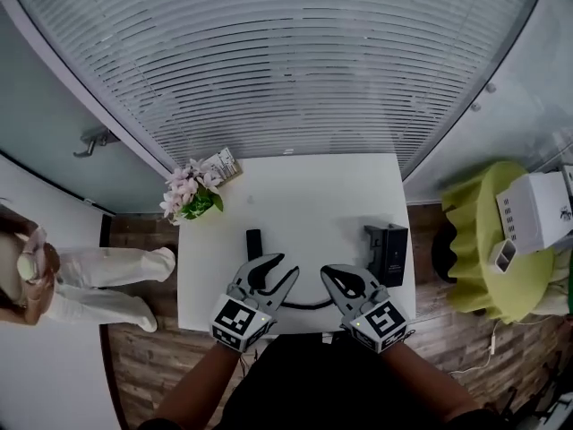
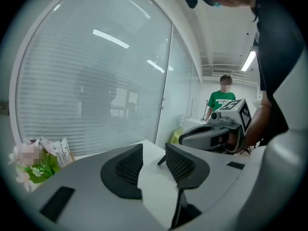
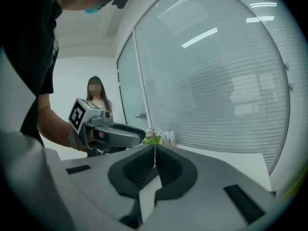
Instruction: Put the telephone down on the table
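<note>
The black telephone handset (image 1: 254,243) lies flat on the white table (image 1: 313,195), just beyond my left gripper. A black cord (image 1: 304,305) curves along the near edge between the two grippers. The black telephone base (image 1: 387,253) stands at the table's right edge. My left gripper (image 1: 285,267) (image 2: 154,148) hovers over the near edge with its jaws open and nothing between them. My right gripper (image 1: 328,272) (image 3: 155,147) is beside it, jaws shut with the tips touching and nothing held. The handset is hidden in both gripper views.
A bunch of pink flowers (image 1: 190,195) and a small card holder (image 1: 222,166) stand at the table's far left corner. A person in white trousers (image 1: 107,280) is to the left. A green seat (image 1: 492,240) holding a white box (image 1: 537,209) is to the right. Blinds cover the glass behind.
</note>
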Demonstrator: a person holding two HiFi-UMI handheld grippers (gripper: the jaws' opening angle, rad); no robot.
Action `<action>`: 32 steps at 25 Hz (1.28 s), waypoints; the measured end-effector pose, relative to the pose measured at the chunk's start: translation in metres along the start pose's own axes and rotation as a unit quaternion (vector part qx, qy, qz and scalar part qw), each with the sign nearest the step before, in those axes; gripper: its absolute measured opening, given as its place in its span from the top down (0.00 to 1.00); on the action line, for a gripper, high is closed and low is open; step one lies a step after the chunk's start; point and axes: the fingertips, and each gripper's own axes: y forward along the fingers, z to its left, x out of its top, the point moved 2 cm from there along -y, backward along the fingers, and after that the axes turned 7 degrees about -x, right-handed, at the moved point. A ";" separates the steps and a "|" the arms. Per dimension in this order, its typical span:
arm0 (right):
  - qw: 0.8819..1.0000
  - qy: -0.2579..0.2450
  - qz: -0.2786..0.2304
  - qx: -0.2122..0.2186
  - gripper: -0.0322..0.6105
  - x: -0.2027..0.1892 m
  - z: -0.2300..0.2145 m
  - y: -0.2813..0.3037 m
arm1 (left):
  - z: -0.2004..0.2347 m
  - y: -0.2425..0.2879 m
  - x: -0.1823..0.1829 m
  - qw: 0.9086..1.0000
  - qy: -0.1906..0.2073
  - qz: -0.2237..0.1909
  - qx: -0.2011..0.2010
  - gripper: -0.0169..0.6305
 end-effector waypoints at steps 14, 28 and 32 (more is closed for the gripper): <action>0.996 -0.037 -0.086 0.016 0.91 0.077 -0.034 -0.079 | -0.083 0.031 0.088 0.994 0.046 -0.097 0.011 0.96; 0.995 -0.044 -0.086 0.026 0.91 0.080 -0.043 -0.085 | -0.093 0.044 0.098 0.994 0.055 -0.088 0.018 0.96; 0.995 -0.041 -0.084 0.026 0.91 0.078 -0.043 -0.085 | -0.092 0.043 0.094 0.995 0.058 -0.075 0.020 0.96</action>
